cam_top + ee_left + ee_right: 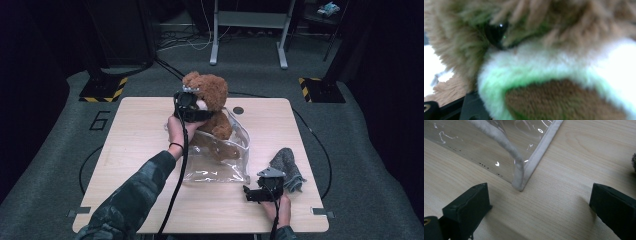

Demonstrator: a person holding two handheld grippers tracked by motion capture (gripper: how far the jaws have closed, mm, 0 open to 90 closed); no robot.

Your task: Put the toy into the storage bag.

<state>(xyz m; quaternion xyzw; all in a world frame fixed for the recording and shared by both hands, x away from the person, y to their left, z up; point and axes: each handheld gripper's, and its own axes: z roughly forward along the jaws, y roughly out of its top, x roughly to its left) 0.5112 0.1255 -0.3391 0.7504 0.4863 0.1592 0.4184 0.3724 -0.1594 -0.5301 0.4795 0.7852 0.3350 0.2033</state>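
Two grippers at work: the left gripper (192, 106) has its jaws partly spread around the teddy bear's (212, 102) head, so ease it down squarely into the clear plastic bag (220, 160). The right gripper (539, 207), wide open and empty, rests by the bag's corner. The bear is brown and fluffy, with a white muzzle, half inside the bag at mid-table

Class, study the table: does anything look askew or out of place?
The teddy bear stands only half inside the clear bag, head and chest sticking out. A grey cloth lies crumpled near the right gripper.

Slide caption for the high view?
Left tool lowers teddy into clear bag; right tool rests open nearby.
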